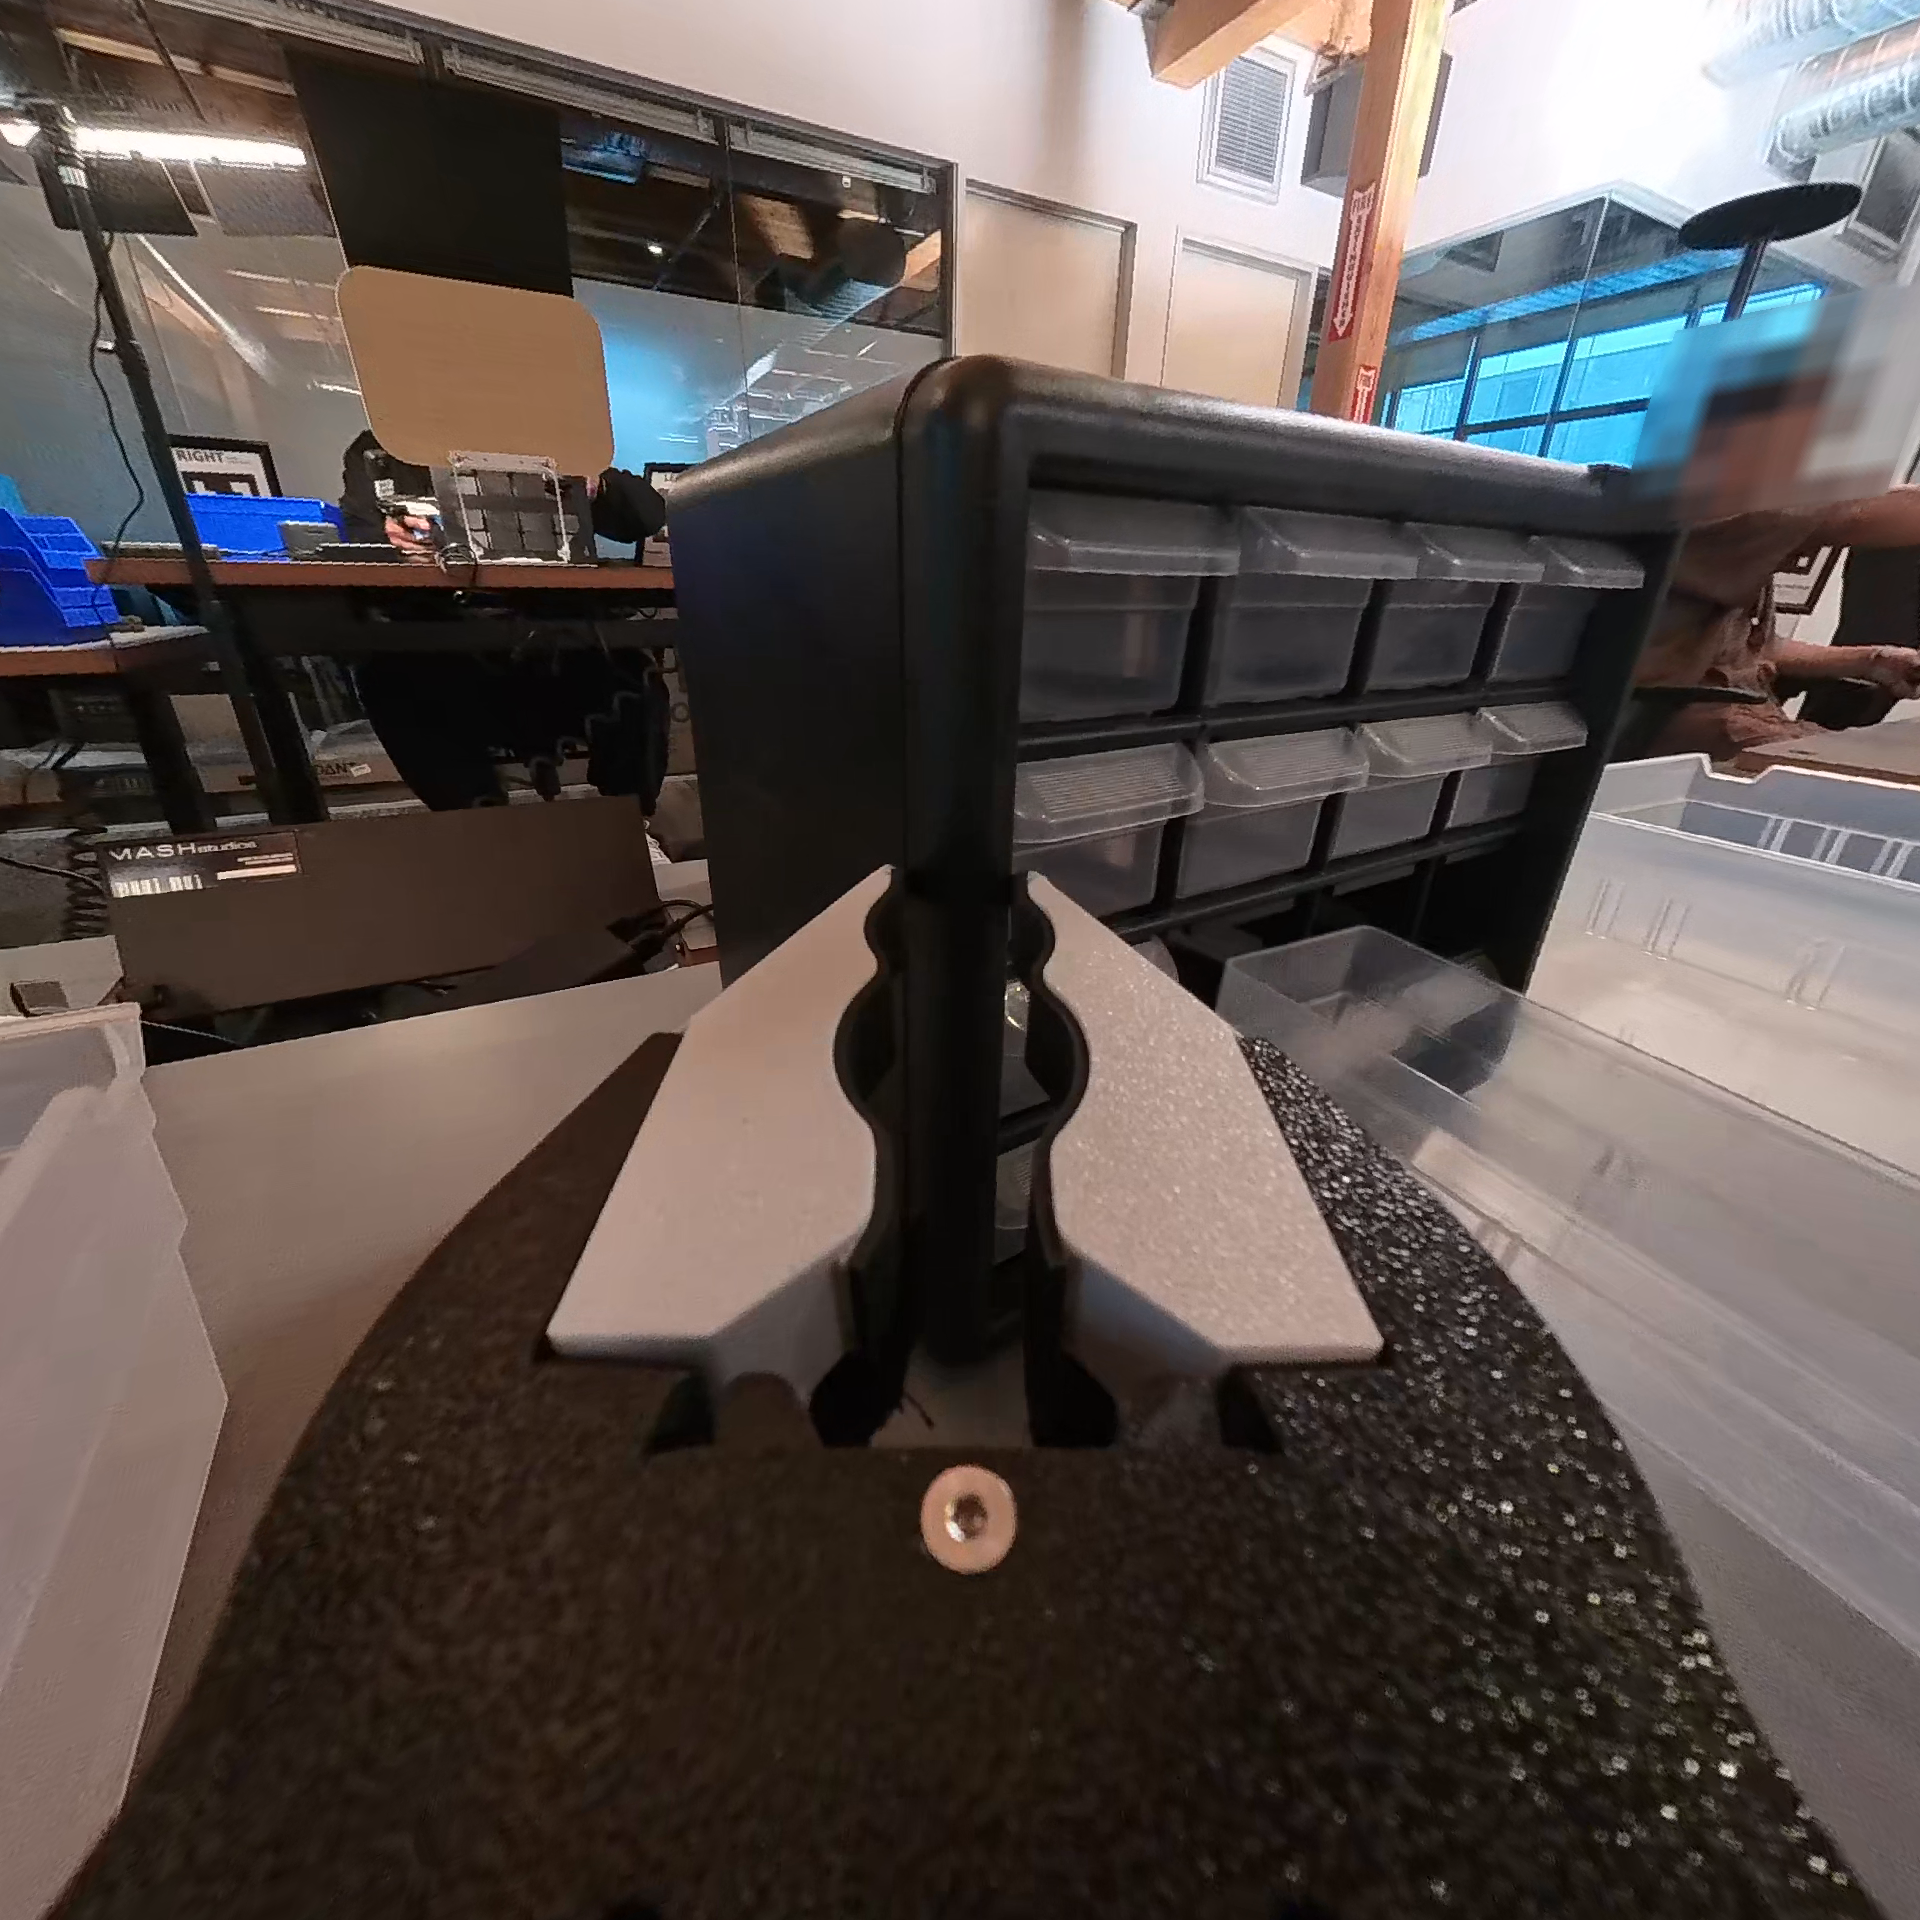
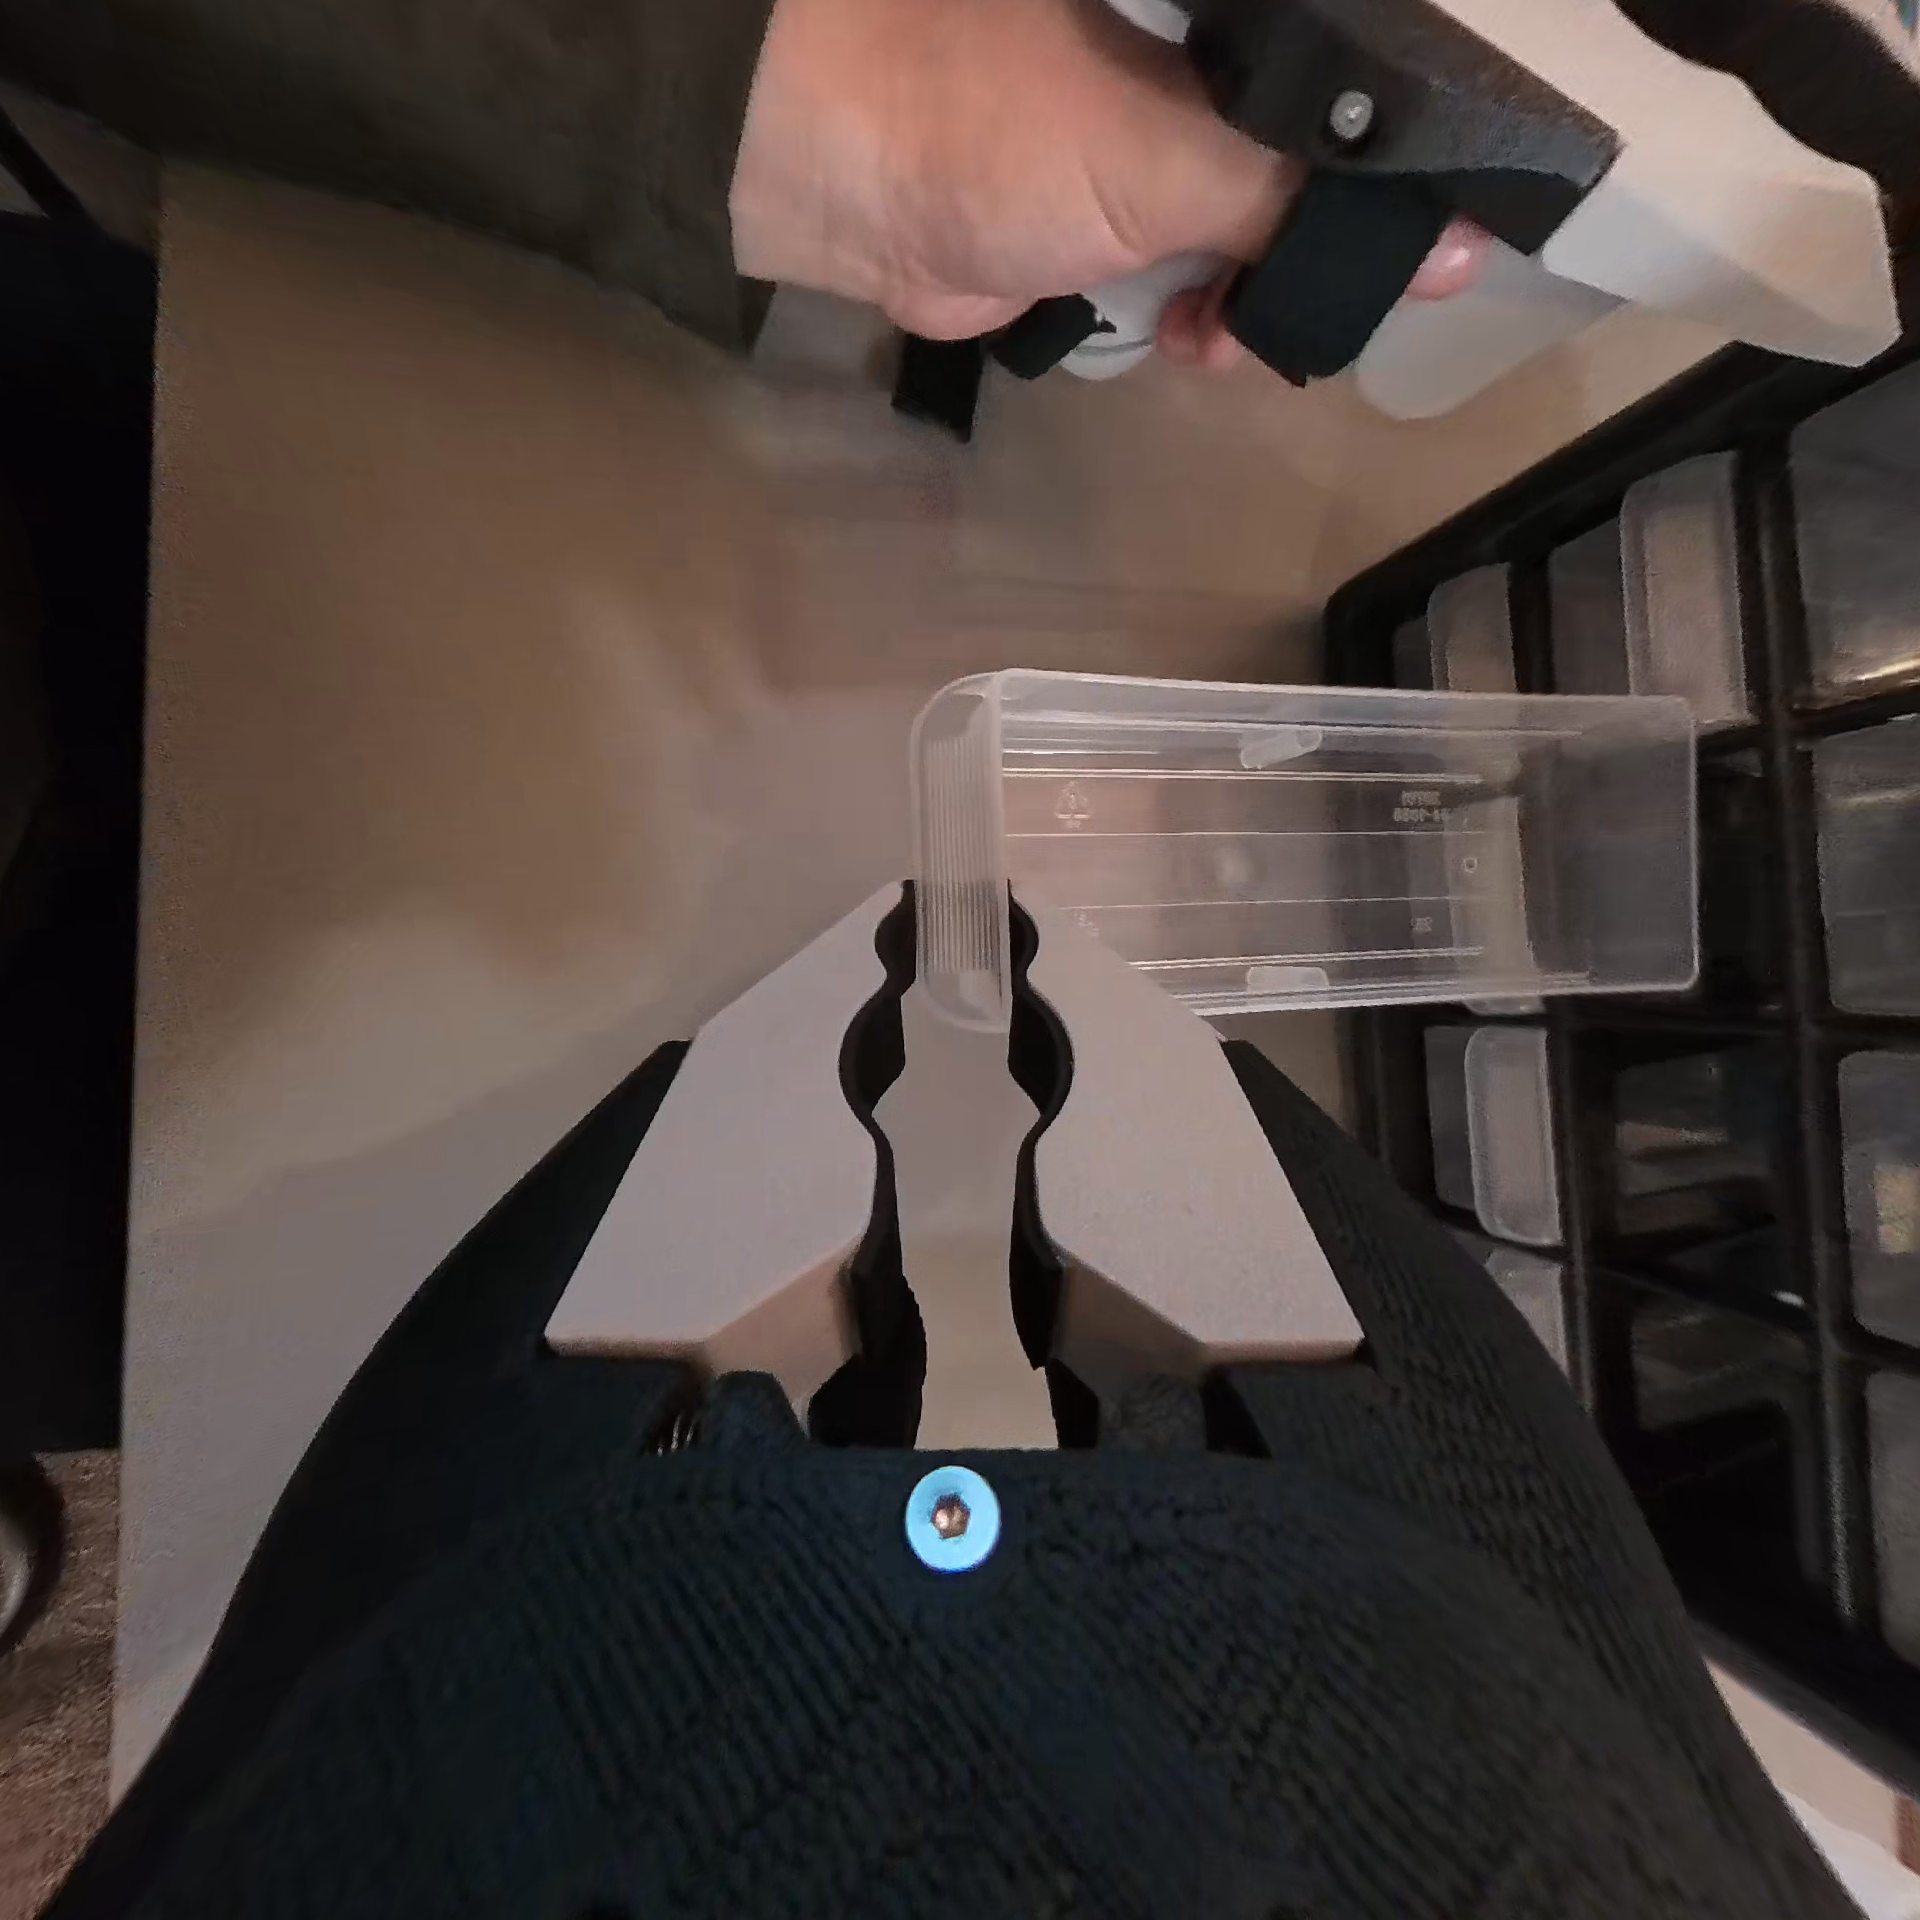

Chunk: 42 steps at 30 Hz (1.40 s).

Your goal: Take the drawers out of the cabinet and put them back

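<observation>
In the left wrist view, a translucent plastic bin (image 1: 83, 1299) is seen at the lower left edge, resting on the pale tabletop (image 1: 416, 1122). At frame centre, the left gripper (image 1: 961, 904) is closed narrowly on the front vertical edge of the black plastic drawer cabinet (image 1: 800, 644), which is pinched between the two grey fingers (image 1: 748, 1143). Two rows of small clear plastic drawers (image 1: 1288, 623) are seated in the cabinet face toward the upper right. One clear plastic drawer (image 1: 1351, 987) is shown blurred at centre right, out in front of the bottom row. A large clear storage tub (image 1: 1714, 935) occupies the right edge. In the right wrist view, a hand (image 2: 987, 187) gripping the other tool's handle is visible at the top. At centre, the right gripper (image 2: 958, 935) is clamped on the ribbed front tab of the clear drawer (image 2: 1351, 842), which extends rightward, its far end meeting the cabinet front (image 2: 1766, 1143) at the right edge.
</observation>
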Each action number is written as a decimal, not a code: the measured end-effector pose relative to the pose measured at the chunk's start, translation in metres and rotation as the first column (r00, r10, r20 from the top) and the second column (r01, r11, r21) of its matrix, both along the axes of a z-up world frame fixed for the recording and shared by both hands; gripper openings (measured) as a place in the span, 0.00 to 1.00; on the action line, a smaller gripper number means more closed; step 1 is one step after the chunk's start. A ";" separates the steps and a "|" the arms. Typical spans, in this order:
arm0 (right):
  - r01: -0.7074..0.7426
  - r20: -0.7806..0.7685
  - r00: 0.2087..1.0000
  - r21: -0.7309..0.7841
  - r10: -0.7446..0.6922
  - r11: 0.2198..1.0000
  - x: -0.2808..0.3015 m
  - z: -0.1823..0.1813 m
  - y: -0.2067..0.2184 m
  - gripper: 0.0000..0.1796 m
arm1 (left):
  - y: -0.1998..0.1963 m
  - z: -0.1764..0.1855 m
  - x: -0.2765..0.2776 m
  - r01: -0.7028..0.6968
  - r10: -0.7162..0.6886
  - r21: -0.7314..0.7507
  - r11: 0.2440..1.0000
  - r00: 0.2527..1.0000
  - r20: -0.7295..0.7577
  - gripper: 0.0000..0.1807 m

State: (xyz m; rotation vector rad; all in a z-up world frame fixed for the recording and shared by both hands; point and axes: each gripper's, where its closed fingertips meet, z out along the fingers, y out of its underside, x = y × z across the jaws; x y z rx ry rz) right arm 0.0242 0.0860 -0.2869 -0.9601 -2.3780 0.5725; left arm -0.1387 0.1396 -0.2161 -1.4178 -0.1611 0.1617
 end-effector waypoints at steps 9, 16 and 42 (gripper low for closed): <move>-0.011 0.087 0.996 -0.072 0.017 0.997 -0.007 0.001 0.012 0.07 | 0.000 0.000 0.000 0.008 -0.008 -0.013 1.000 1.000 -0.006 0.10; -0.015 0.100 0.995 -0.120 0.027 0.993 -0.006 0.013 0.014 0.08 | 0.000 0.000 0.000 0.010 -0.011 -0.024 1.000 1.000 -0.019 0.10; 0.189 -0.120 0.979 0.220 -0.166 0.957 -0.063 0.011 0.087 0.18 | -0.002 0.005 0.001 0.036 -0.036 0.001 0.999 0.999 -0.003 0.09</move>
